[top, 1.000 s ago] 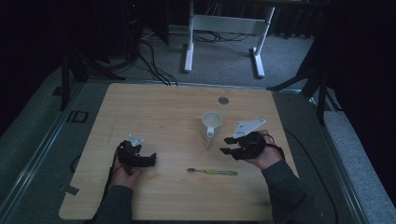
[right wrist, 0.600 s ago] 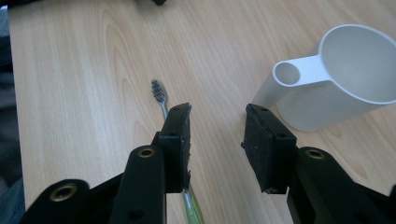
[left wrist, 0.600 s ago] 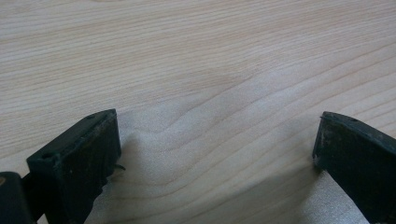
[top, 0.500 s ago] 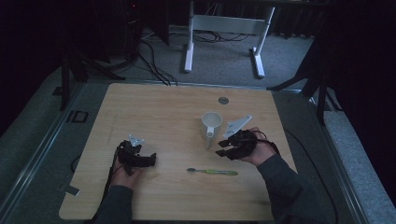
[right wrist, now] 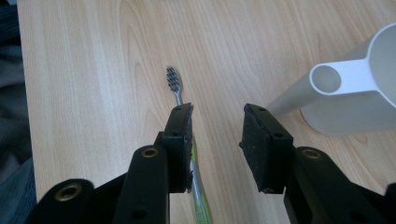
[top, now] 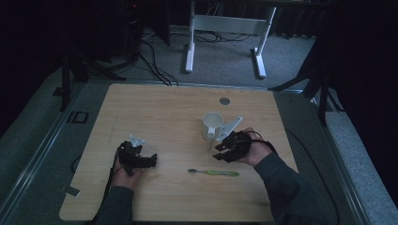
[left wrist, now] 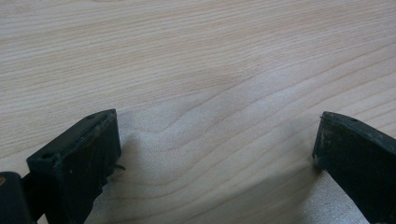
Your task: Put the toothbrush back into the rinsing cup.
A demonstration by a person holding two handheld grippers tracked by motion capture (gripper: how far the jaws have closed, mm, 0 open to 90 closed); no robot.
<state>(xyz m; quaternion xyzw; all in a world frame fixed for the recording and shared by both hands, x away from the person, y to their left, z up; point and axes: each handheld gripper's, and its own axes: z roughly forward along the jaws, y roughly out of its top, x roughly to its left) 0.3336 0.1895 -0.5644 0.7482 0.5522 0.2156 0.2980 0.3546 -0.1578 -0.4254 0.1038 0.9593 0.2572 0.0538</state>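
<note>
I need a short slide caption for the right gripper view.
Open right gripper above a toothbrush, white cup alongside.

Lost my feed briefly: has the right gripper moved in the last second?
Yes. The right gripper has dropped from beside the cup toward the toothbrush, nearer the person.

Probably a lab — floor cables [top: 155, 56], dark stands [top: 70, 70]
</note>
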